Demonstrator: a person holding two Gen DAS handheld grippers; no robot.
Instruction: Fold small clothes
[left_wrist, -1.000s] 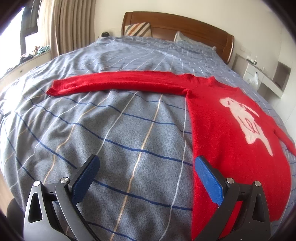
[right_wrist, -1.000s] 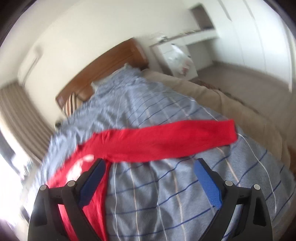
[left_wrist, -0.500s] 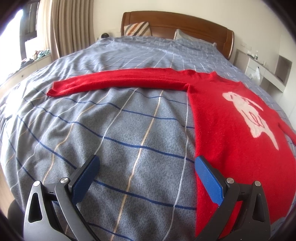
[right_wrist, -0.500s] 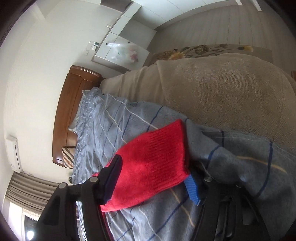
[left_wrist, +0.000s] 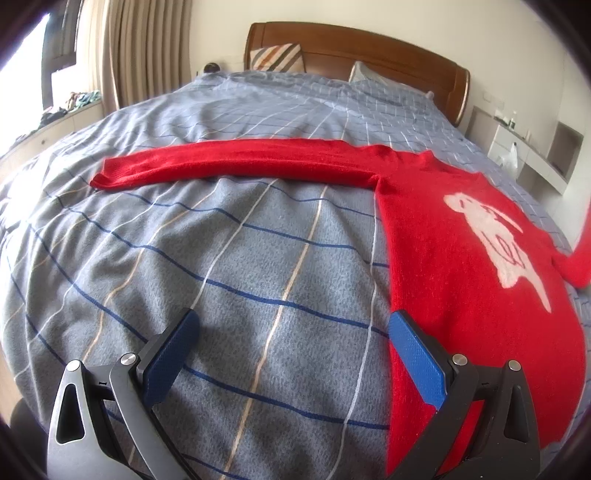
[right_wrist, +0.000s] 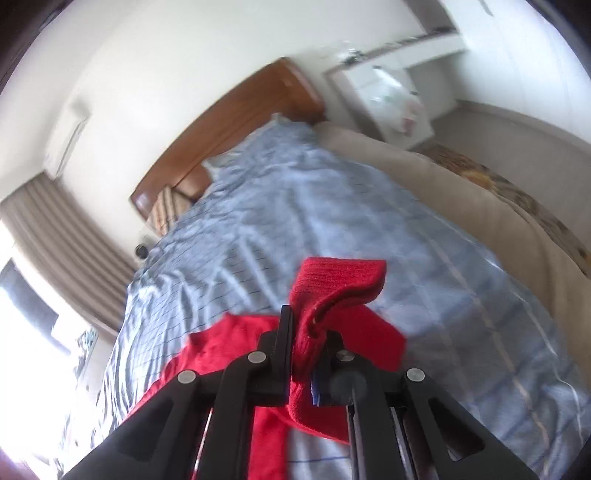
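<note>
A red knit sweater (left_wrist: 450, 258) with a white animal figure lies flat on the bed. Its left sleeve (left_wrist: 236, 164) stretches out to the left. My left gripper (left_wrist: 291, 343) is open and empty, low over the blanket, its right finger at the sweater's lower left edge. My right gripper (right_wrist: 308, 332) is shut on the cuff of the right sleeve (right_wrist: 340, 284) and holds it lifted above the bed. The lifted sleeve also shows at the right edge of the left wrist view (left_wrist: 580, 254).
The bed has a grey-blue checked blanket (left_wrist: 221, 258) and a wooden headboard (left_wrist: 369, 48) with pillows. A beige cover (right_wrist: 461, 192) lies along the bed's right side. White shelves (left_wrist: 532, 147) stand to the right, curtains (left_wrist: 140, 48) and a window to the left.
My right gripper closed on the right sleeve cuff and raised it off the bed. My left gripper stayed open and hardly moved.
</note>
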